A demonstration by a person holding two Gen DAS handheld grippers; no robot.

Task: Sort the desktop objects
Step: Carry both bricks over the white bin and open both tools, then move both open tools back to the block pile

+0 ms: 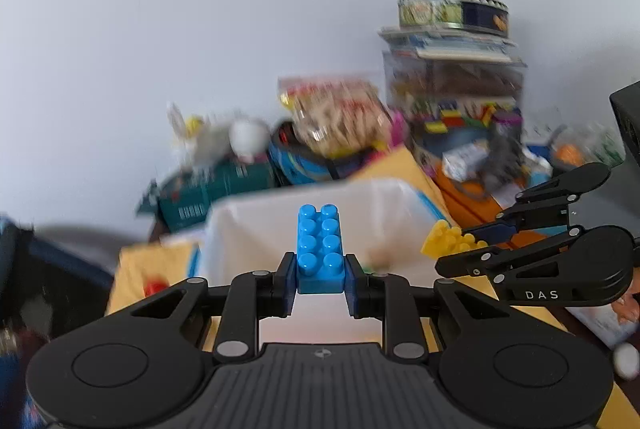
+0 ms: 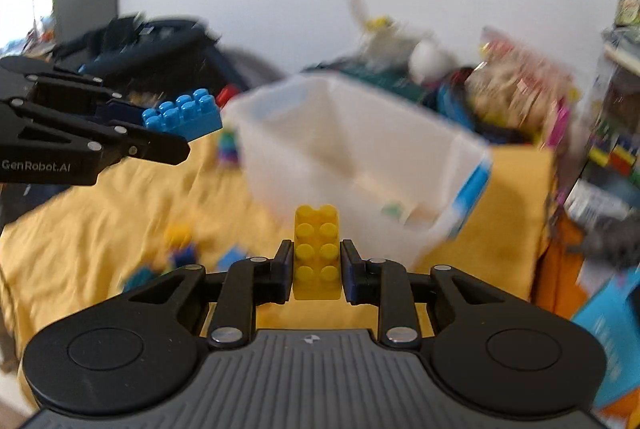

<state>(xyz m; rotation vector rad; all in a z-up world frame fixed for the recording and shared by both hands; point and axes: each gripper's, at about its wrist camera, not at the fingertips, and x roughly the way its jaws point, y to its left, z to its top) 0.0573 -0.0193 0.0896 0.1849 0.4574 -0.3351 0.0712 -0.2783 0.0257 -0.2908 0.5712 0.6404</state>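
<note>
The left tongs are clenched on a blue brick; the brick sits between the two pads, studs up, and sticks out forward past the tips. The right tongs grasp a yellow brick in the same way, and it also points forward. Ahead of both tongs stands a white bin on a yellow cloth. More bricks lie blurred on the cloth, left of the right tongs. On the left tongs I read "GenRobot.AI", and on the right tongs "DAS". Writing on the clutter behind the bin is too blurred to read.
</note>
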